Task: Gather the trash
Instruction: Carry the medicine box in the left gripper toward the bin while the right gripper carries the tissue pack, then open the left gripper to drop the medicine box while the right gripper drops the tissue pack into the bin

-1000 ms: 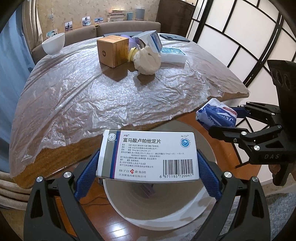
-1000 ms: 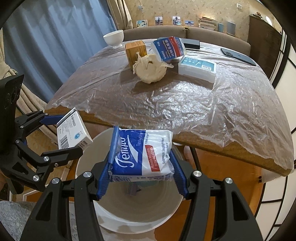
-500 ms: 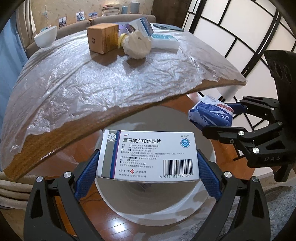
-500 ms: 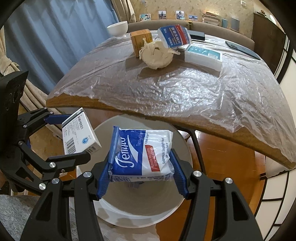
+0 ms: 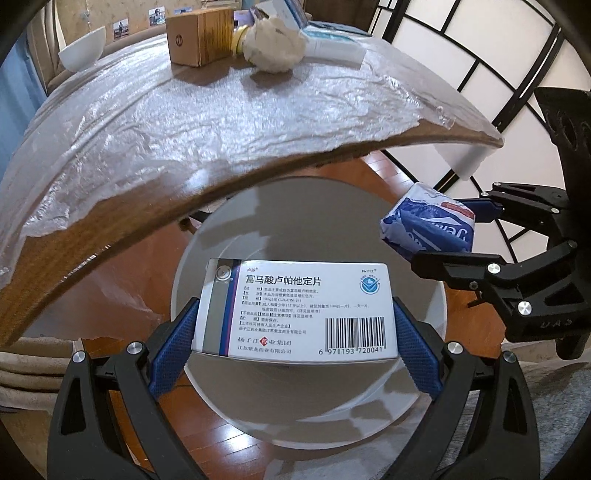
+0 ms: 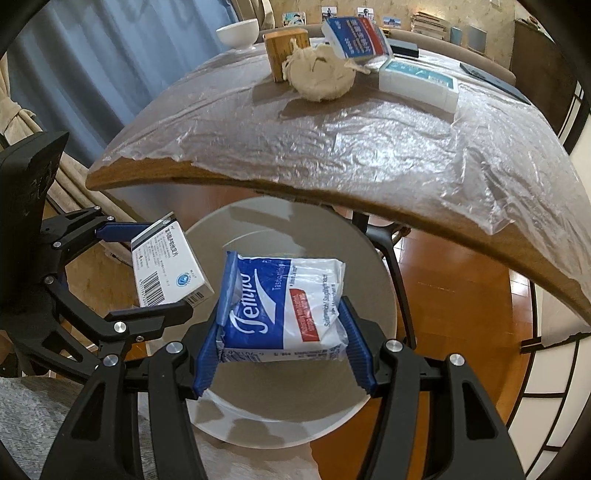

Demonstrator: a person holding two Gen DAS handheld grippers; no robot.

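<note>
My left gripper [image 5: 295,332] is shut on a white medicine box [image 5: 295,310] with a barcode, held over the mouth of a white round bin [image 5: 310,417] on the floor. The same medicine box [image 6: 168,266] shows at the left in the right wrist view. My right gripper [image 6: 284,350] is shut on a blue and white tissue pack [image 6: 284,306], also above the bin [image 6: 280,417]. That tissue pack [image 5: 428,225] appears at the right of the left wrist view, beside the bin's rim.
The table [image 5: 207,122] under crinkled plastic film overhangs the bin's far side. On it stand a brown box [image 5: 199,31], a crumpled paper wad [image 6: 319,75], a white bowl [image 6: 238,32], a white flat box [image 6: 419,85] and a blue packet [image 6: 356,37]. Wooden floor surrounds the bin.
Both grippers have sunk toward the bin with their loads; the table edge now sits higher in both views and the bin looks larger. Both grips are unchanged.
</note>
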